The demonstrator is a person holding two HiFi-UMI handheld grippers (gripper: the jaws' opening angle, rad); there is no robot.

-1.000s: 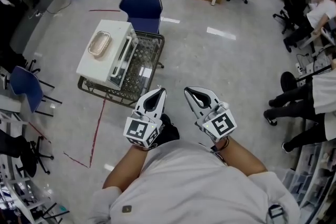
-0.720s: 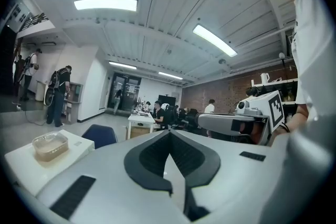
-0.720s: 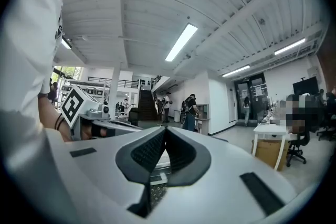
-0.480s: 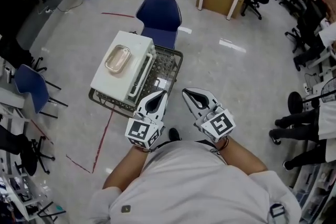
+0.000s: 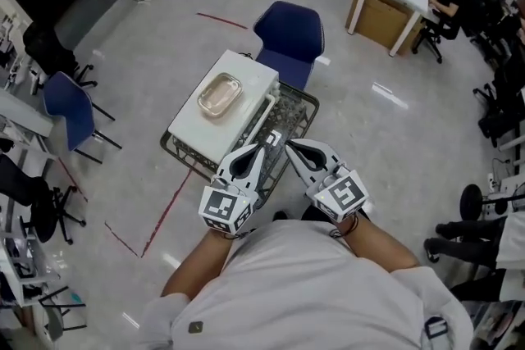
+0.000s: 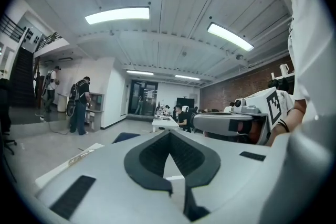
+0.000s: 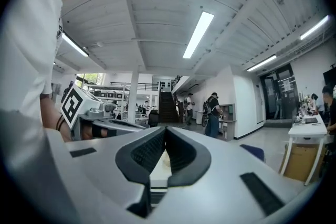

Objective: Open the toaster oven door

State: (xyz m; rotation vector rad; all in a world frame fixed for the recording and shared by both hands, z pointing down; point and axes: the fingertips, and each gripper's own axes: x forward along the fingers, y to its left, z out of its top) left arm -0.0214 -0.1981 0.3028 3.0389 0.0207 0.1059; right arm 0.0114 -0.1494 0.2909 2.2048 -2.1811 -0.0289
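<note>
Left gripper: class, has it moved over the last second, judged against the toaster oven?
Yes. The left gripper has moved forward, nearer the toaster oven; its tip now overlaps the wire basket.

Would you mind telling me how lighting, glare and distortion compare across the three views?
Head view: even overhead light, the toaster oven sharp, bright glare patches on the glossy floor. Left gripper view: heavy fisheye bending, black corners, ceiling strip light blown out. Right gripper view: the same fisheye curve and black corners, with another strip light overexposed.
</note>
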